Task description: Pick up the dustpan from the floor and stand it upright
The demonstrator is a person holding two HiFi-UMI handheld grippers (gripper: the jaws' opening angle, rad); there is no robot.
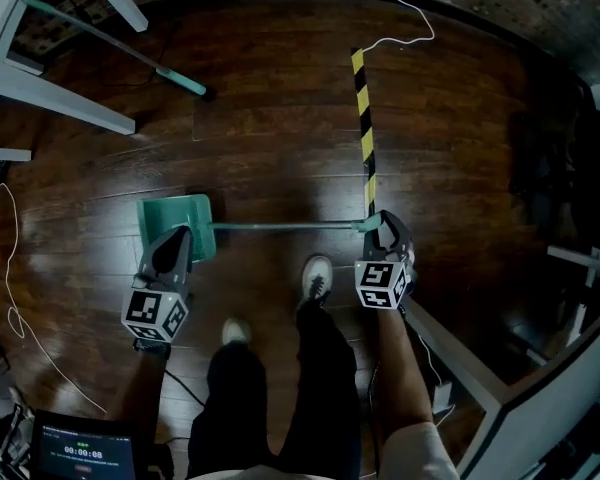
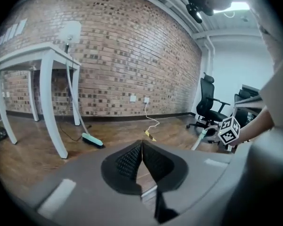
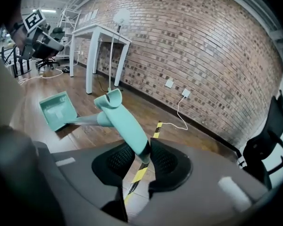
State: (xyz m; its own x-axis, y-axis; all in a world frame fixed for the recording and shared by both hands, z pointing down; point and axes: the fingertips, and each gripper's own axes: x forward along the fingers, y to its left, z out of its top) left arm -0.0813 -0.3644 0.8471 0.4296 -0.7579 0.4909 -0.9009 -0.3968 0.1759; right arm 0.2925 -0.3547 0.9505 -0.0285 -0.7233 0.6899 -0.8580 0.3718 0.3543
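Note:
The teal dustpan (image 1: 175,220) hangs off the floor at the left, its long handle (image 1: 280,226) running level to the right. My right gripper (image 1: 383,232) is shut on the handle's teal grip (image 3: 125,121), which sits between the pads (image 3: 160,159); the pan (image 3: 58,108) shows beyond it. My left gripper (image 1: 170,251) overlaps the pan's near edge in the head view. In the left gripper view its jaws meet at the tips (image 2: 141,147) with nothing seen between them, and the handle (image 2: 199,140) shows far right.
A broom (image 1: 185,83) leans by the white table legs (image 1: 50,88) at the back left. Yellow-black tape (image 1: 365,128) runs along the floor, with a white cable (image 1: 405,18) beyond. The person's shoes (image 1: 317,276) stand between the grippers. An office chair (image 2: 210,102) stands right.

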